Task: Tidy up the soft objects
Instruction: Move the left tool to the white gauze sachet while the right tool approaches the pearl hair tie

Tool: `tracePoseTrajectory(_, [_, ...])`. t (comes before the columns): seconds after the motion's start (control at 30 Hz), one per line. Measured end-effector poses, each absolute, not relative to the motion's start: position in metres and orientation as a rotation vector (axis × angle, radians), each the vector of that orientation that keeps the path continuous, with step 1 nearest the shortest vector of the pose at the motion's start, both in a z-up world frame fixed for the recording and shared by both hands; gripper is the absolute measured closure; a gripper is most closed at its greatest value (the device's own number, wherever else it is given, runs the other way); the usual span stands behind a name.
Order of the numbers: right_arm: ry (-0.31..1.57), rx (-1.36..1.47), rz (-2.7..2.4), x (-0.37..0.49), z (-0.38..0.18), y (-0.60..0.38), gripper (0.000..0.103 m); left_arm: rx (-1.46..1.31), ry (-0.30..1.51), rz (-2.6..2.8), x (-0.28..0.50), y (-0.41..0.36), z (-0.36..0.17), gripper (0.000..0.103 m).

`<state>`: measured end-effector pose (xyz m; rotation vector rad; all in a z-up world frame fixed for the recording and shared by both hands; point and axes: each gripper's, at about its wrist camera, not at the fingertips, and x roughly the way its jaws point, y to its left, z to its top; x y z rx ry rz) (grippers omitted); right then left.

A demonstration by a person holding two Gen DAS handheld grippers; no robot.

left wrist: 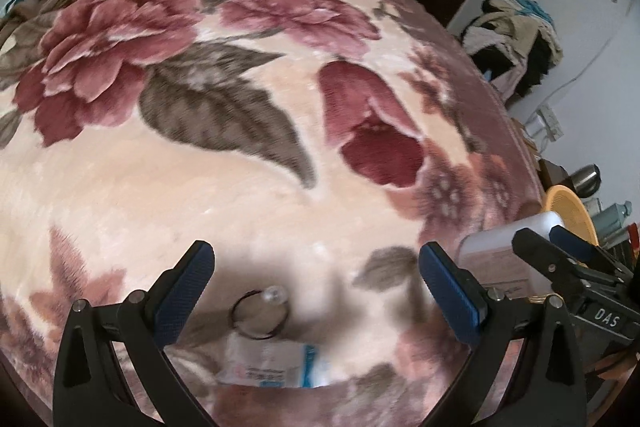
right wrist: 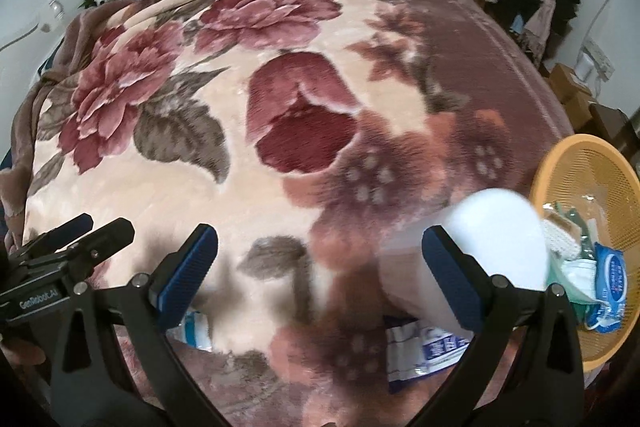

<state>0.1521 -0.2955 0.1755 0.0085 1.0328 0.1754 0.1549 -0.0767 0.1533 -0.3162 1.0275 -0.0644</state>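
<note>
1. The right gripper [right wrist: 320, 259] is spread wide, a blurred white roll [right wrist: 496, 239] just off its right finger, above the floral blanket [right wrist: 280, 27]
2. The roll's long axis cannot be told
3. The left gripper [left wrist: 316, 275] gapes over a hair tie [left wrist: 259, 315] and small packet [left wrist: 276, 363]; a yellow basket [right wrist: 592, 163] sits right
</note>
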Motion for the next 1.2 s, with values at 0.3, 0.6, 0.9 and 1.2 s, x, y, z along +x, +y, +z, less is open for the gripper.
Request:
tracePoseTrajectory(0.3, [1.11, -0.032, 0.273, 0.141, 0.141, -0.251, 0.0, -0.367, 1.081, 0.019, 0.13, -0.031, 0.117, 0.001])
tracePoseTrajectory(0.6, [1.211, -0.082, 0.39, 0.12, 0.096, -0.208, 0.0, -0.413, 1.159, 0.088, 0.099, 0.002, 0.071, 0.001])
tracePoseTrajectory(0.9, [1.268, -0.133, 0.45, 0.114, 0.068, -0.181, 0.0, -0.45, 1.185, 0.116, 0.078, 0.019, 0.05, 0.001])
tracePoseTrajectory(1.2, [1.29, -0.219, 0.607, 0.101, 0.048, -0.146, 0.0, -0.49, 1.179, 0.15, 0.06, 0.039, 0.04, 0.001])
